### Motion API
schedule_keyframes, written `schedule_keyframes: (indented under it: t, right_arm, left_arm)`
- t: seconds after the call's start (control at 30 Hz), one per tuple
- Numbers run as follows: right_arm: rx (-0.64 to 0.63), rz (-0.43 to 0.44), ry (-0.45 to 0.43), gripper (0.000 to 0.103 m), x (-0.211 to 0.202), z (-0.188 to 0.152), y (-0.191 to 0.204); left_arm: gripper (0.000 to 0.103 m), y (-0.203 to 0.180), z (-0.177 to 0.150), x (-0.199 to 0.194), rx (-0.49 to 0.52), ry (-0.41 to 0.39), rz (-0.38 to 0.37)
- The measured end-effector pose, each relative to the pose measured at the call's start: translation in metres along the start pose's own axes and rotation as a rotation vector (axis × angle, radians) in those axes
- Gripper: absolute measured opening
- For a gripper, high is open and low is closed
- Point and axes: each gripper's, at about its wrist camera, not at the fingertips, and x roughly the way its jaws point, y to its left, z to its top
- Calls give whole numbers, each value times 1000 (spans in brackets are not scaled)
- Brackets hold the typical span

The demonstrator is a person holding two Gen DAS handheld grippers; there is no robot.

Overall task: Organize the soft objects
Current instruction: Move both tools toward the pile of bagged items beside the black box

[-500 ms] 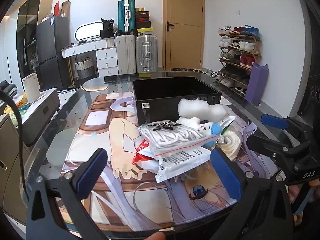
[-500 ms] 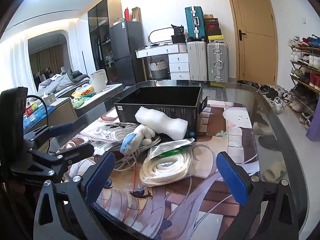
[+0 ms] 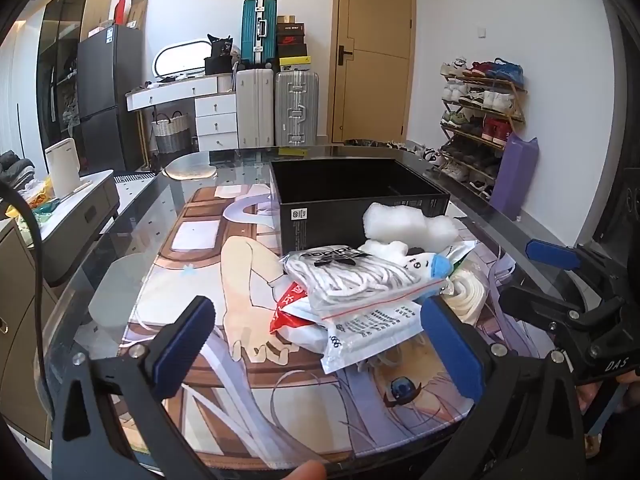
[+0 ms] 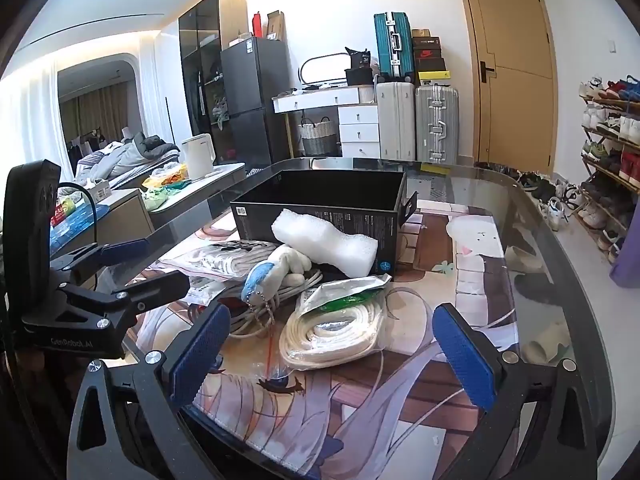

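A pile of soft objects lies on the printed mat in front of an open black box (image 3: 352,196) (image 4: 320,204). It holds a clear bag of white cord (image 3: 352,276) (image 4: 224,260), a white foam block (image 3: 408,224) (image 4: 324,240), a small white and blue plush (image 3: 424,264) (image 4: 276,268), a bagged coil of cream rope (image 4: 336,328) (image 3: 468,292) and flat white packets (image 3: 368,332). My left gripper (image 3: 316,340) is open and empty, near the pile's front left. My right gripper (image 4: 332,348) is open and empty, just before the rope coil.
The mat (image 3: 240,280) covers a glass table (image 4: 560,264) with curved edges. A low side cabinet (image 3: 76,208) with a kettle stands left. A shoe rack (image 3: 480,120), a door and suitcases (image 3: 296,108) stand beyond the table.
Both views have shifted only slightly. The pile and the box have not moved, and both grippers stay open.
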Motion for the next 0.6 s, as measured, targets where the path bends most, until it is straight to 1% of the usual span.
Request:
schedule_keyframes:
  t: [0.1, 0.37, 0.6]
  right_arm:
    - [17, 15, 5, 103, 0, 1, -2]
    - [5, 9, 4, 103, 0, 1, -1]
    - [-3, 7, 1, 103, 0, 1, 1]
  left_arm:
    - [103, 3, -1, -1, 1, -2, 3]
    - [103, 0, -2, -1, 11, 0, -6]
    - [103, 1, -2, -2, 8, 1, 3]
